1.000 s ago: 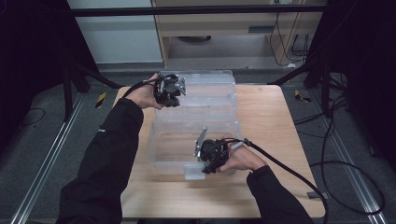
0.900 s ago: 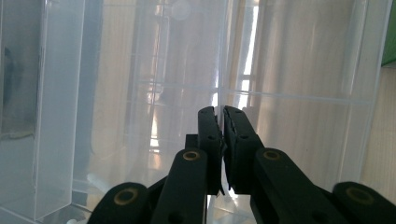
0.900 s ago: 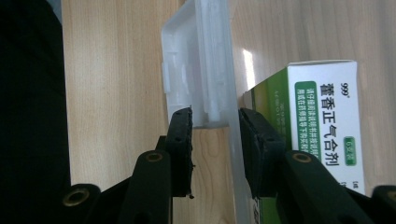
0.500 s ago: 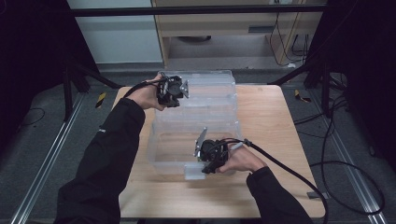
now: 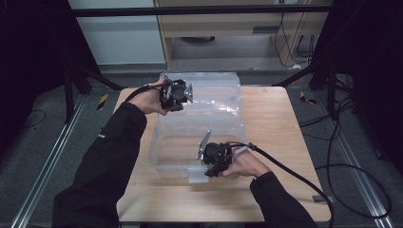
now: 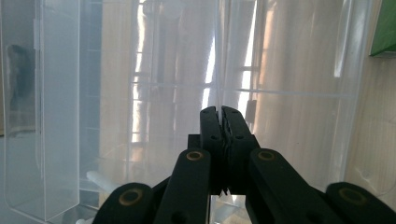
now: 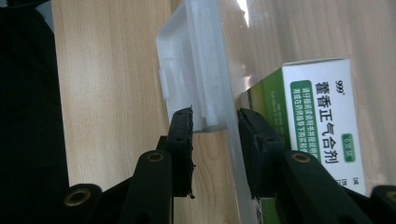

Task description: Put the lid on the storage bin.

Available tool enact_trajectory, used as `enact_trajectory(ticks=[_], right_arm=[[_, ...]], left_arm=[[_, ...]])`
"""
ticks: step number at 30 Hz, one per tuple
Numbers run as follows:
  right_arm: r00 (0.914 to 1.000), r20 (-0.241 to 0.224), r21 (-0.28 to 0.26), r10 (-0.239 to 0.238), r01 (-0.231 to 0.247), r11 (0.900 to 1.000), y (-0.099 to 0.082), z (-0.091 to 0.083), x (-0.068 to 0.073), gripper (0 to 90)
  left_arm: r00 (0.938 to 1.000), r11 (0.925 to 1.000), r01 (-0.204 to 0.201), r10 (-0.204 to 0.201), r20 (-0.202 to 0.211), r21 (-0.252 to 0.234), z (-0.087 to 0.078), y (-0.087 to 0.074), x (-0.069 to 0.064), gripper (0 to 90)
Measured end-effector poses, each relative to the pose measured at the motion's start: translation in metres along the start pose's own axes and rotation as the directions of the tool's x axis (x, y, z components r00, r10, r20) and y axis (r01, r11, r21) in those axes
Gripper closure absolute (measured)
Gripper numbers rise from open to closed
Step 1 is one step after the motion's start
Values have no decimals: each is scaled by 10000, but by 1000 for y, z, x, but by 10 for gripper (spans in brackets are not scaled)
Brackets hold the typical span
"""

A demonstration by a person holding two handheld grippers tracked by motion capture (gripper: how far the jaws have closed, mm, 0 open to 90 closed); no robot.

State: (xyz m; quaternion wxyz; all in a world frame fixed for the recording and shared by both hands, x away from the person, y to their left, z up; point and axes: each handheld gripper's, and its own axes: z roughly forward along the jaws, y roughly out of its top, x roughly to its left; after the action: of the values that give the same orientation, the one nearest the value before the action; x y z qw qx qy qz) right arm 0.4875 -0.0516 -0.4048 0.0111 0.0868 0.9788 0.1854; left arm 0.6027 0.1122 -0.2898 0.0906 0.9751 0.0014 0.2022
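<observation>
Pinching the thin raised lid edge, left gripper (image 5: 182,93) jaws have just closed on the clear plastic storage box (image 5: 199,128) on the wooden table (image 5: 275,142); right gripper (image 5: 209,166) clamps the near wall and latch, steadying it.

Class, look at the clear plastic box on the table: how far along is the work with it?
Done: a green-and-white carton already lies inside the clear box. In hand: the left gripper has pinched shut on the lid's thin edge, which stands raised at the far side, while the right gripper straddles the near wall by the latch. Left, probably: lowering the lid and fastening it.
</observation>
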Motion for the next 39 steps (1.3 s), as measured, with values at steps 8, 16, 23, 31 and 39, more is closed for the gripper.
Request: enact_trajectory(ticks=[8, 16, 23, 31, 39], right_arm=[[10000, 54, -52, 74, -74, 10000, -1, 0, 1, 667], [9998, 103, -22, 168, -168, 9999, 0, 0, 2, 666], [9998, 78, -95, 193, -192, 9998, -1, 0, 2, 664], [9999, 48, -271, 144, -142, 9995, -3, 0, 2, 663], [9999, 53, -309, 99, -98, 9995, -4, -1, 3, 661]], left_arm=[[9999, 9998, -81, 79, -129, -193, -4, 1, -13, 882], [9988, 9993, -320, 312, -383, -204, -14, -1, -25, 882], [9987, 9991, -212, 195, -467, -376, -19, -4, -39, 882], [9968, 9992, -95, 64, -792, -394, -23, -6, -53, 880], [9961, 9993, -157, 126, -872, -351, -26, -7, -63, 880]])
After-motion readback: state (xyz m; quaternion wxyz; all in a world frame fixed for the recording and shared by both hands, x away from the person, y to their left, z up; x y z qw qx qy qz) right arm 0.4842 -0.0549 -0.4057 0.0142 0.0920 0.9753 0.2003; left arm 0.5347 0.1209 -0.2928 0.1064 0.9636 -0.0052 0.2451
